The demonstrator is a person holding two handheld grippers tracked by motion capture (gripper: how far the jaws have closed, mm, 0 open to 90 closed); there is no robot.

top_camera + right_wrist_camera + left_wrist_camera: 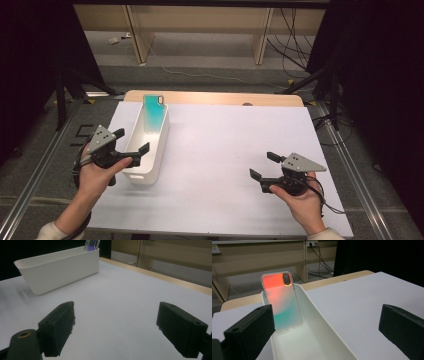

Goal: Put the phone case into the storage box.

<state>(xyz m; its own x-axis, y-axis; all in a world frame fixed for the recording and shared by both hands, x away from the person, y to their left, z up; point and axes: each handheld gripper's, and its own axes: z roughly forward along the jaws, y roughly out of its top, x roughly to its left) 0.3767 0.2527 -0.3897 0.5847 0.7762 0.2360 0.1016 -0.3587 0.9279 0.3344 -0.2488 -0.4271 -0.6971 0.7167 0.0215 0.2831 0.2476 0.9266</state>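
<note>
White bin, one phone case

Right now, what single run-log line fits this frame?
left gripper: open, over white plastic bin | right gripper: open, above white table | iridescent phone case: leaning upright at the bin's far end

White table top with wooden far edge; grey floor; pale wooden furniture legs; trailing black cables; black curtains both sides.
</note>
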